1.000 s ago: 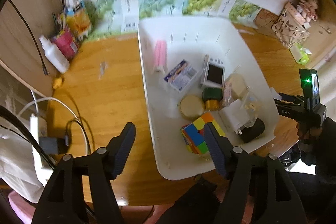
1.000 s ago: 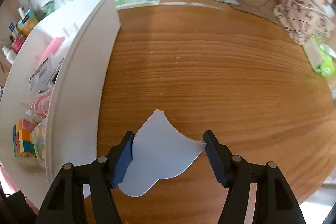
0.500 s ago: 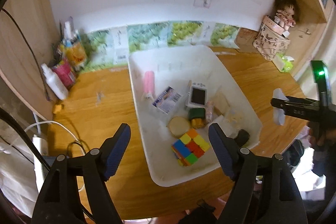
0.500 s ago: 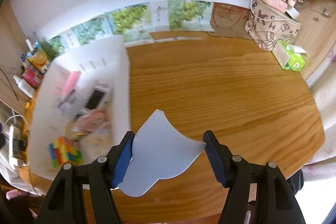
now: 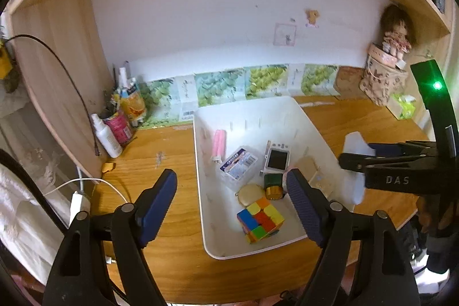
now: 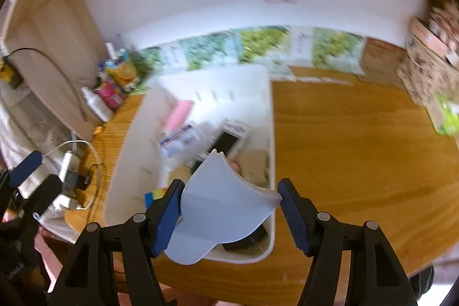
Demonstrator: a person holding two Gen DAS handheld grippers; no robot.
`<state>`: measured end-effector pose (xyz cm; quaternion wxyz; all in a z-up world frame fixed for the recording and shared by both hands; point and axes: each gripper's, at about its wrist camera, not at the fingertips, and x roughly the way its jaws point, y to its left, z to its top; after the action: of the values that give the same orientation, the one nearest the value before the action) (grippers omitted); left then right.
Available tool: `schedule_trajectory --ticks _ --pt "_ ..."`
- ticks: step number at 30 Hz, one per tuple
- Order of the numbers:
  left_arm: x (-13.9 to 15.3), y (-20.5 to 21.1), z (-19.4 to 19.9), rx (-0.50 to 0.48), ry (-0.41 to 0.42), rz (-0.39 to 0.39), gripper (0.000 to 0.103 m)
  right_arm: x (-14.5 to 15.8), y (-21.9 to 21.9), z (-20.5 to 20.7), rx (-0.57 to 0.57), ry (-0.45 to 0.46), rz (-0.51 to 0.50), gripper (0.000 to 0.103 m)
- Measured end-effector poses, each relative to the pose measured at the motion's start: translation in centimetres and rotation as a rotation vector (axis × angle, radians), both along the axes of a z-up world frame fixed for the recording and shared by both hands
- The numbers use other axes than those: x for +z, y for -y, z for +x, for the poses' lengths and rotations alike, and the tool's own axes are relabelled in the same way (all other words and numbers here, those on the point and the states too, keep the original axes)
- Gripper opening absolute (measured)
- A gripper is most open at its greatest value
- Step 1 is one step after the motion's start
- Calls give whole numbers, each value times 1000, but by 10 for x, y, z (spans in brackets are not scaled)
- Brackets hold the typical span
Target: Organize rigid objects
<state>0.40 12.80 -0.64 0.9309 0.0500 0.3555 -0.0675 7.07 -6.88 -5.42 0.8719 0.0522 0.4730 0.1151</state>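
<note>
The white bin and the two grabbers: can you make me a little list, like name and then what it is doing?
white bin: sits on the wooden desk, open on top
inside the bin: colourful puzzle cube, pink tube, small camera, blue-and-white box, round tan disc
left gripper: open, holding nothing, above the bin's near end
right gripper: holding a pale blue plastic piece, over the bin's near right corner
blur: right wrist view is smeared
</note>
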Motion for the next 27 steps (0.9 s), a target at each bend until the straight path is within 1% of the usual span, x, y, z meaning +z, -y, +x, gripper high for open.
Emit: schedule_trajectory --ticks 1,2,4,5,7,8,11,15,18,19,22,27 --pt "1 3 -2 17 9 0 84 3 1 1 22 22 18 69" --pt "3 9 -6 45 21 -4 84 6 3 1 40 42 34 76" --pt "4 18 -9 88 29 -13 84 14 10 0 74 82 55 81" --pt "3 24 -11 117 25 -19 84 17 14 0 91 97 60 81" --pt "1 38 -11 171 -14 -25 84 23 29 -1 120 93 56 81" --pt "-2 46 -14 199 -42 -43 84 24 35 -3 130 88 59 82" --pt "-9 66 -23 227 -84 -84 84 27 60 -13 170 77 54 82" --pt "-12 93 -35 258 -107 -61 84 27 91 -30 156 48 27 84" --pt "-6 108 -37 272 -100 -27 84 25 113 -47 132 9 40 85" --pt "-4 112 -37 276 -95 -15 85 24 119 -53 122 -2 50 87" --pt "2 121 -35 287 -86 8 85 24 131 -68 104 -34 49 88" --pt "15 133 -29 263 -68 -9 85 32 140 -81 82 -20 33 88"
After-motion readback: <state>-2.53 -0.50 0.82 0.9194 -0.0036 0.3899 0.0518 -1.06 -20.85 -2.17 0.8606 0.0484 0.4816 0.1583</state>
